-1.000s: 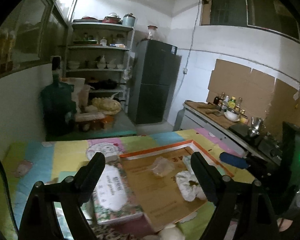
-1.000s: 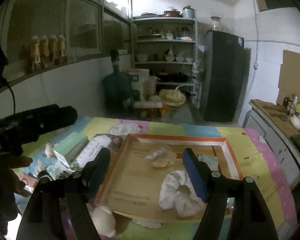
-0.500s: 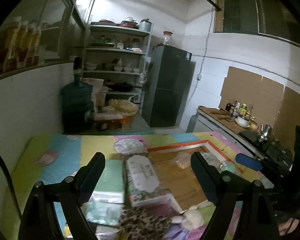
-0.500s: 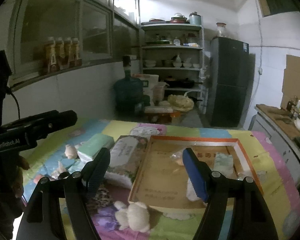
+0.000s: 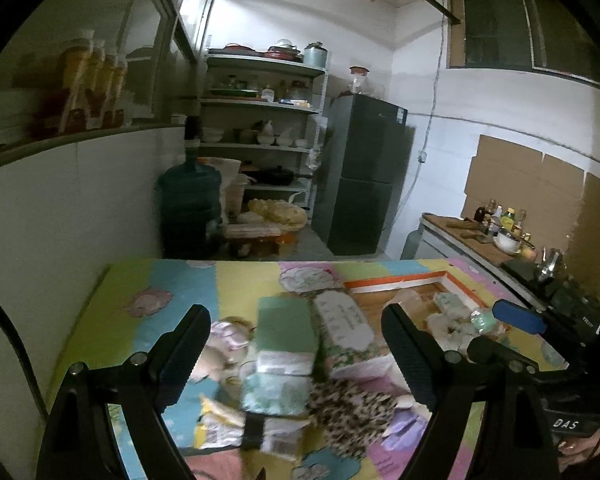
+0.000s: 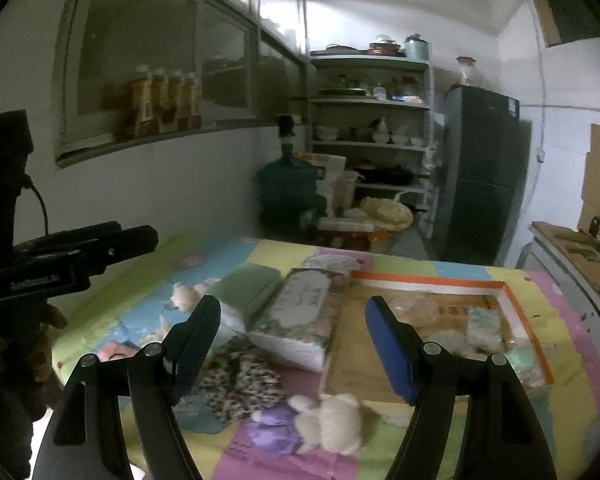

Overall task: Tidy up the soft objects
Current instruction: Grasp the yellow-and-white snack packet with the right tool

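Soft things lie in a heap on the colourful mat: a green tissue pack, a floral tissue pack, a leopard-print cloth and a cream plush toy. My left gripper hangs open above the green pack and smaller packets, holding nothing. Open and empty too, my right gripper hovers over the floral pack and the leopard cloth. The orange-rimmed cardboard tray to the right holds a white scrunchie and small wrapped packets.
A water jug, shelves of dishes and a dark fridge stand beyond the table's far edge. A counter with bottles runs along the right wall. The left gripper's body shows in the right wrist view.
Both grippers have swung left from over the tray to the heap of packs and cloth. Jaws stayed open; nothing was picked up.
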`<state>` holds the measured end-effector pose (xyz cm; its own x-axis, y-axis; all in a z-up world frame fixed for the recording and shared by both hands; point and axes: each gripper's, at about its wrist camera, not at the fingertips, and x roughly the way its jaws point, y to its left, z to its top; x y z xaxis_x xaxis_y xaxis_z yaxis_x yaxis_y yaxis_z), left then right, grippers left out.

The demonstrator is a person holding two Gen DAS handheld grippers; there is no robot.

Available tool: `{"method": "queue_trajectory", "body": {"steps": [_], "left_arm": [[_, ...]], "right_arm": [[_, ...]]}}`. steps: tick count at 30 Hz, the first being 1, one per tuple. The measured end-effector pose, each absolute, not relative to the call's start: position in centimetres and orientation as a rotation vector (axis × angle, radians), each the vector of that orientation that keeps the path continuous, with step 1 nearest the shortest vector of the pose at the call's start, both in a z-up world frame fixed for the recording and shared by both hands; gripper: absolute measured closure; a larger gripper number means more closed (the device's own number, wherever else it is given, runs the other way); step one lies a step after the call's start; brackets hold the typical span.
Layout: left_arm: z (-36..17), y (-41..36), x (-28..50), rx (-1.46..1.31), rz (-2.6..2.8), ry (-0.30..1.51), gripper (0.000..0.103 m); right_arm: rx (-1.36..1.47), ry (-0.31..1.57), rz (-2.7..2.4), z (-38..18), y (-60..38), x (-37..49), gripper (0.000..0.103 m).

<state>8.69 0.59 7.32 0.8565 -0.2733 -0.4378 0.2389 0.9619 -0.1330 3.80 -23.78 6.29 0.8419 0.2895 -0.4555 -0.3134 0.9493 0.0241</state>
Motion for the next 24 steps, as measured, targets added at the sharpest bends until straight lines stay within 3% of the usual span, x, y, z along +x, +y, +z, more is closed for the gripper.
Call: {"method": "queue_trajectory", "body": {"steps": [17,24], "left_arm": [[3.6,5.9,5.5,-0.116,-0.190,0.465,0.016],[2.2,7.6,4.4,-0.114,-0.196,0.463,0.016]], "right_arm": [[-0.102,0.489,0.485,2.9,-17.8,2.3,0.027],[-0.308,0.567,0.697,-0.2,-12.9,3.2,0.027]]}}
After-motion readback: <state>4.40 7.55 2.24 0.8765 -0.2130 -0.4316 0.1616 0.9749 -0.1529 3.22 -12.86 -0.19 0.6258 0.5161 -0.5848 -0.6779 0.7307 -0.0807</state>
